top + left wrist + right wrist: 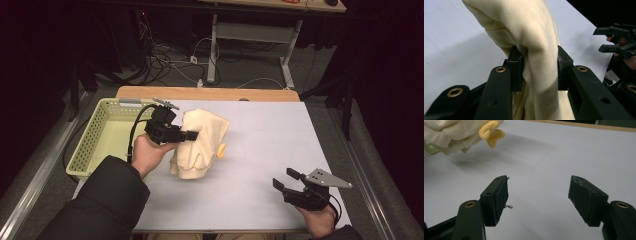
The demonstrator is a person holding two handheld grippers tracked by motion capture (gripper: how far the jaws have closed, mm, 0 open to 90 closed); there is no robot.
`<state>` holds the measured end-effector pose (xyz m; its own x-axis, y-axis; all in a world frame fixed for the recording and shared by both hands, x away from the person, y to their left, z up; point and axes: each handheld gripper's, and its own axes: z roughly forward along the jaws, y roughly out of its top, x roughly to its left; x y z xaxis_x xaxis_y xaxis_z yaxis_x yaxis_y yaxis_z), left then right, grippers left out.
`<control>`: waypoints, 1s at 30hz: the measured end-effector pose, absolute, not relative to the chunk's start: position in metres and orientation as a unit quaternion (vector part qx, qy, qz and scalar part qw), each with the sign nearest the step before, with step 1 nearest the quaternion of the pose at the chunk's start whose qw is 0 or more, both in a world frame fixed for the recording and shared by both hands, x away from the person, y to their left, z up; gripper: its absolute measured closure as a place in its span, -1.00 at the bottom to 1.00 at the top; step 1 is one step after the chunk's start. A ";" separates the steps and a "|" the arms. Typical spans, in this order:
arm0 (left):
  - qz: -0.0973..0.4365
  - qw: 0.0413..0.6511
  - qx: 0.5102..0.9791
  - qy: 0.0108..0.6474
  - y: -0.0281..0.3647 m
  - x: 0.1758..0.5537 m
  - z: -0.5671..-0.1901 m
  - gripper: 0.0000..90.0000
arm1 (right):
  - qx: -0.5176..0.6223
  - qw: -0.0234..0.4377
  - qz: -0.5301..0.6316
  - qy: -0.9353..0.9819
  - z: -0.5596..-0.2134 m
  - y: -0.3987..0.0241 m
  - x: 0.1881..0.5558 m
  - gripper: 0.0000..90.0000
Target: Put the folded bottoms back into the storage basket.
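A cream knitted garment (199, 142) hangs bunched above the pale grey table, with a small yellow part (221, 150) sticking out on its right side. My left gripper (191, 135) is shut on the garment near its upper left; in the left gripper view the cloth (536, 37) is pinched between both pads and drapes over them. The garment (454, 132) and its yellow part (491, 133) float at the top left of the right gripper view. My right gripper (286, 179) stands open near the front right of the table, nothing between its pads.
A pale yellow-green perforated basket (95, 140) sits at the table's left edge, beside the held garment. The table's wooden far edge (207, 93) runs behind it. Beyond are cables and a desk frame on the floor.
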<state>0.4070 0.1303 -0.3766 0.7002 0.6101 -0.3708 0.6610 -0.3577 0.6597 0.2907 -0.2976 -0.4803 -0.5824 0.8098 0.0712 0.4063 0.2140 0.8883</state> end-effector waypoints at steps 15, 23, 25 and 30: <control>-0.024 0.424 0.816 0.393 0.147 0.403 -0.369 0.41 | 0.403 0.212 0.476 0.752 -0.480 -0.297 0.290 -0.28; -0.023 0.426 0.813 0.396 0.155 0.401 -0.365 0.41 | 0.404 0.212 0.476 0.752 -0.480 -0.297 0.290 -0.27; -0.021 0.427 0.812 0.397 0.157 0.400 -0.364 0.41 | 0.404 0.213 0.476 0.752 -0.480 -0.297 0.290 -0.28; -0.017 0.429 0.810 0.400 0.163 0.399 -0.360 0.41 | 0.402 0.215 0.475 0.753 -0.481 -0.297 0.290 -0.27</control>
